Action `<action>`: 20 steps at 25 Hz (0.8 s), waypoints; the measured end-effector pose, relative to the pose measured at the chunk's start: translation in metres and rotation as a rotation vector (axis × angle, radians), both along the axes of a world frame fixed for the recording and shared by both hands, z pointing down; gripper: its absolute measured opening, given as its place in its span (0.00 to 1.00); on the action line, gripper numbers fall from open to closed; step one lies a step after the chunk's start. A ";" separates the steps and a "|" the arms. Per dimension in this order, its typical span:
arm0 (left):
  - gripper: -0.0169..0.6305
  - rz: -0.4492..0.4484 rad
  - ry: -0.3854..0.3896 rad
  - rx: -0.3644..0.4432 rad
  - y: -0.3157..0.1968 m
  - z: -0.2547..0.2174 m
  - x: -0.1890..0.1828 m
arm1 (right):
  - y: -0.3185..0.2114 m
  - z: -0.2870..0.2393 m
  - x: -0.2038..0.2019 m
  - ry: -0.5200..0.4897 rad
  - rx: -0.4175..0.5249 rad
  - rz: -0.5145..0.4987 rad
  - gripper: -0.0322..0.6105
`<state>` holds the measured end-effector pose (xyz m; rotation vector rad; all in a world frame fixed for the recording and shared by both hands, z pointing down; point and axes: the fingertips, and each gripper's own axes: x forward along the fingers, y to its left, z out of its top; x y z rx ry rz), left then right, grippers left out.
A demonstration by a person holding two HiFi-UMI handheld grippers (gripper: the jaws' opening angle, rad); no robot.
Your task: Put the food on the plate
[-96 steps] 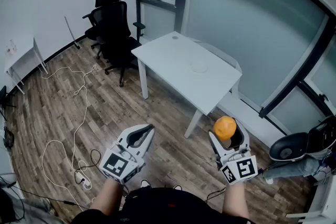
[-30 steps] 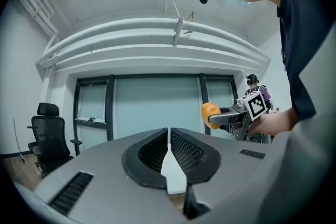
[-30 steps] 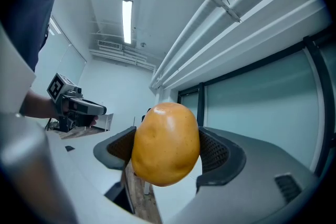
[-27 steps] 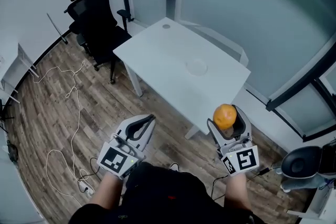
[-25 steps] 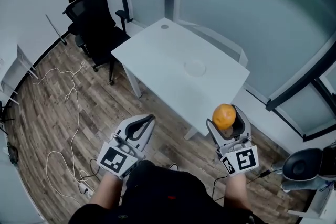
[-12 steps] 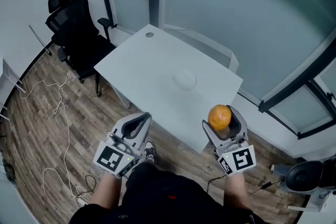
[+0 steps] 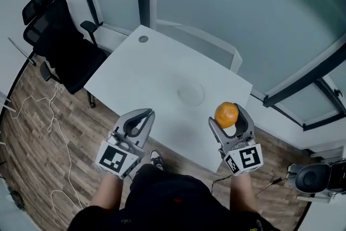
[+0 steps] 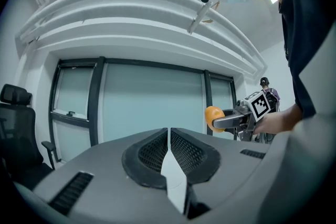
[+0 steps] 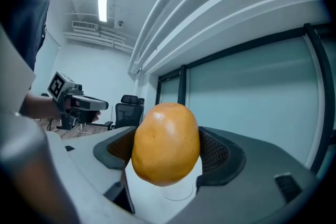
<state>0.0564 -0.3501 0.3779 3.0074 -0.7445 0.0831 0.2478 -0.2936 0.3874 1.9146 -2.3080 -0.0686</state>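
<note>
The right gripper (image 7: pixel 228 117) has its jaws squeezed on a round orange fruit (image 7: pixel 226 114), one jaw on each side, so it will not drop. It holds the fruit up in the air by the near edge of the white table (image 7: pixel 146 70). The plate (image 7: pixel 191 94) is pale and see-through. It sits near the middle of the table, a little ahead and to the left of the fruit, with nothing on it. The left gripper (image 7: pixel 140 116) has its jaws pressed together on nothing, because it has no job right now. I think the fruit should go low over the plate before letting go, since a round fruit may roll off.
</note>
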 end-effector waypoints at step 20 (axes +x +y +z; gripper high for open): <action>0.08 0.011 -0.052 -0.217 -0.110 0.095 0.026 | -0.198 0.272 0.054 -0.119 -0.536 0.082 0.64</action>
